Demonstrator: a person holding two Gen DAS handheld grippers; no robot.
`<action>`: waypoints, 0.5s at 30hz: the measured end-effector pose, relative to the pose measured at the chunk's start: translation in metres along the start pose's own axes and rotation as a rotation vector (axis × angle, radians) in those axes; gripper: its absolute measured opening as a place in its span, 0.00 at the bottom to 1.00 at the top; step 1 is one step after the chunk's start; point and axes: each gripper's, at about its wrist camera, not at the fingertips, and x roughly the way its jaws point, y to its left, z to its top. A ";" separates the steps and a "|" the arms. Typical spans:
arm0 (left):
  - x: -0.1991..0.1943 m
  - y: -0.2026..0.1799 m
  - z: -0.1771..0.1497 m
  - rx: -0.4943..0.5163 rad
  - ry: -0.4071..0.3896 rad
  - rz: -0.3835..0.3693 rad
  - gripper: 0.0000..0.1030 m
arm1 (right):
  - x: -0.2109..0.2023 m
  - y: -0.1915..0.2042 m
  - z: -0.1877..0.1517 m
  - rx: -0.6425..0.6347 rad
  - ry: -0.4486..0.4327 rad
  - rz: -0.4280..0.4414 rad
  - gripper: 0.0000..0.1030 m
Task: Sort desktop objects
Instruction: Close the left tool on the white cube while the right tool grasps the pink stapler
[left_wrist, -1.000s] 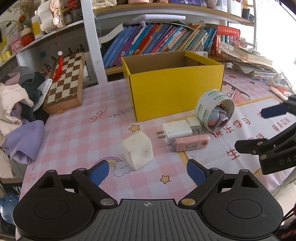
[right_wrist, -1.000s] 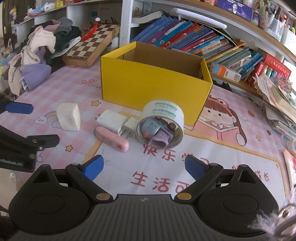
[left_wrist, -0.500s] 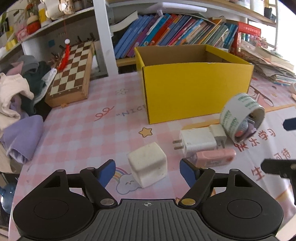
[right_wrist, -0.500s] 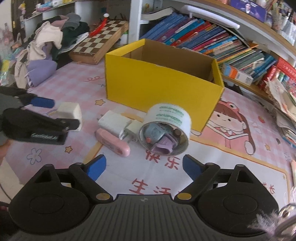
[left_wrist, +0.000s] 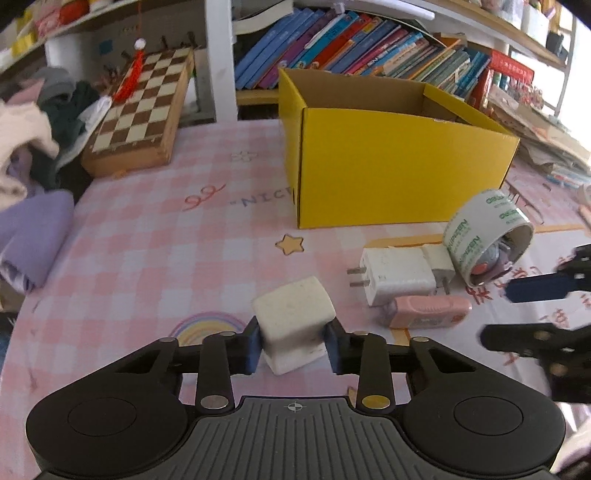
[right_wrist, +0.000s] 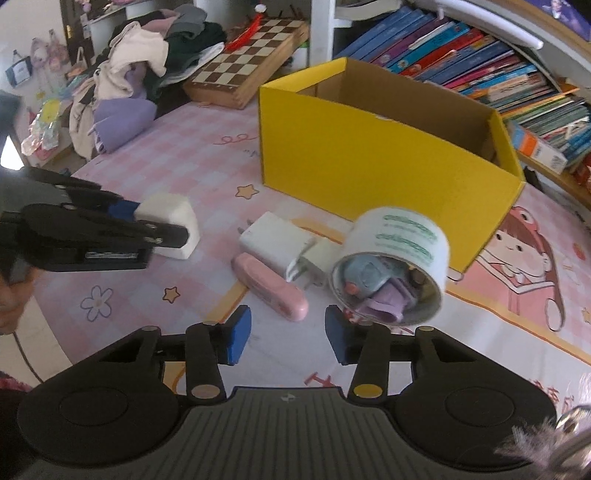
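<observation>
A white foam cube (left_wrist: 293, 321) sits on the pink checked table cover between the blue pads of my left gripper (left_wrist: 293, 345). Its jaws are closing and the pads press on the cube's two sides; the right wrist view shows the same grip (right_wrist: 159, 221). My right gripper (right_wrist: 289, 339) hovers low over the mat with its jaws closing. They touch nothing. The end of a pink oblong case (right_wrist: 271, 291) lies just ahead of its fingertips. Beside the case lie a white charger (right_wrist: 273, 242), a small white plug (right_wrist: 319, 258) and a tape roll (right_wrist: 395, 254) stuffed with small items.
An open yellow cardboard box (left_wrist: 399, 162) stands behind the objects. A wooden chessboard (left_wrist: 140, 110) and a pile of clothes (right_wrist: 136, 85) are at the left. Shelves of books (left_wrist: 351, 48) run along the back. The right gripper (left_wrist: 495, 314) shows at the right edge.
My left gripper moved forward and down and shut its jaws onto the white cube. My right gripper came lower and nearer to the pink case, and its jaws narrowed.
</observation>
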 end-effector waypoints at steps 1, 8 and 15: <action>-0.003 0.002 -0.001 -0.008 0.002 -0.005 0.30 | 0.003 0.000 0.002 -0.002 0.006 0.006 0.41; -0.019 0.006 0.000 -0.027 -0.015 -0.021 0.29 | 0.028 -0.001 0.012 -0.012 0.057 0.035 0.41; -0.023 0.008 -0.003 -0.043 -0.003 -0.002 0.29 | 0.044 -0.006 0.012 -0.001 0.111 0.076 0.38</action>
